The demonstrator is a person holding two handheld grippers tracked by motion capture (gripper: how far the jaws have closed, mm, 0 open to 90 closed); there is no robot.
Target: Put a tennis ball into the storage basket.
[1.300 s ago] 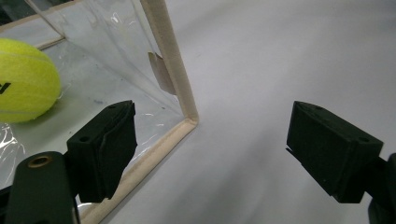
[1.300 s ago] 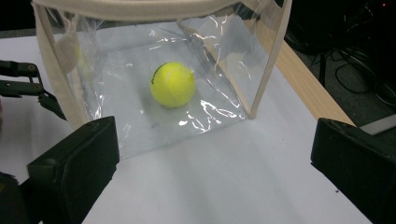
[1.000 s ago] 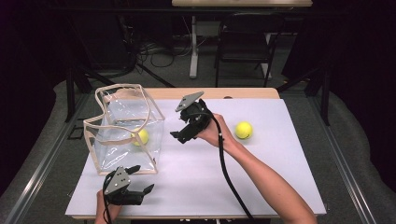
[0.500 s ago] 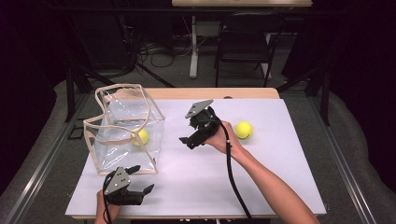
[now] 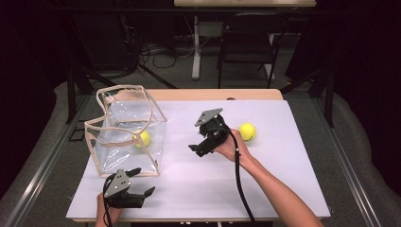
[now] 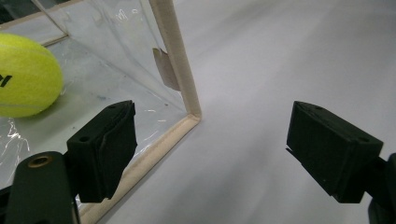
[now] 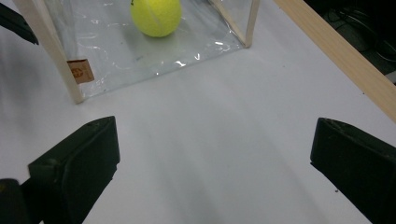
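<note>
A clear plastic bag (image 5: 118,118) with beige trim stands open on the left of the white table, with one yellow tennis ball (image 5: 143,138) inside on its floor. A second tennis ball (image 5: 247,131) lies loose on the table at the right. My right gripper (image 5: 196,148) is open and empty in mid-table, between bag and loose ball, jaws pointing at the bag. In the right gripper view the gripper (image 7: 210,154) faces the bagged ball (image 7: 156,16). My left gripper (image 5: 142,182) rests open by the bag's near corner (image 6: 184,93), ball (image 6: 25,79) behind the plastic.
The table's wooden far edge (image 7: 345,60) runs along the back. A small brown tag (image 7: 77,71) hangs on the bag's corner trim. Chairs, a desk leg and cables stand on the floor beyond the table. Bare white surface (image 5: 203,184) lies in front of both grippers.
My right gripper has drawn back to the right, away from the bag and closer to the loose ball. The left gripper, the bag and both balls have stayed put.
</note>
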